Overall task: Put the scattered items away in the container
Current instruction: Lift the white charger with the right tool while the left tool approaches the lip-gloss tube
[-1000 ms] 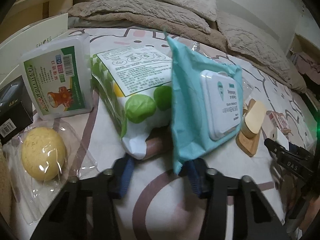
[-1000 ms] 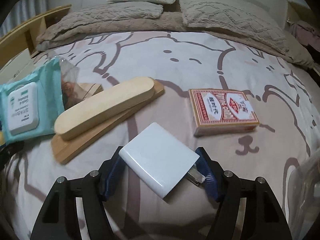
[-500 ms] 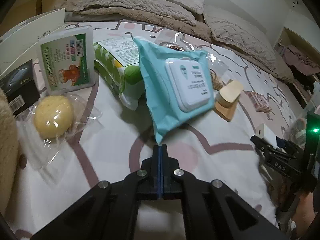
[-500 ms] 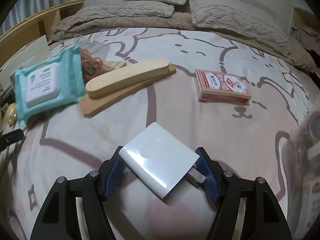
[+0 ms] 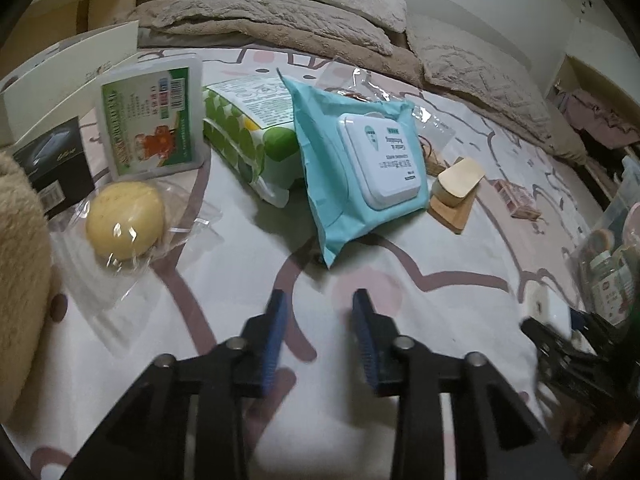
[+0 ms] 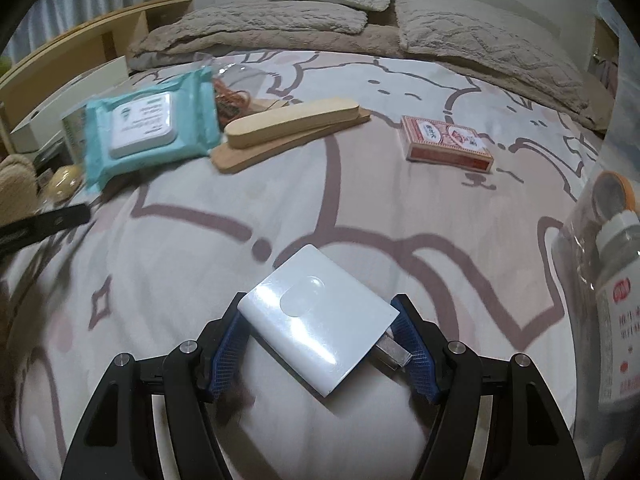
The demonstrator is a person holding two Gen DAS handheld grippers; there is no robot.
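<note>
Left hand-held gripper (image 5: 318, 312): jaws opening, nothing between them; the teal soft wet-wipe pack (image 5: 352, 168) it pinched a moment ago lies released on the bed. Right hand-held gripper (image 6: 322, 344): clamped on the white square plastic charger (image 6: 316, 316), travelling toward the clear plastic container (image 6: 608, 280); wipes remain untidied.

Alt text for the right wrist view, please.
The right gripper holds a white charger above a patterned bedspread. Behind lie a teal wipes pack, a wooden case and a red card box.
</note>
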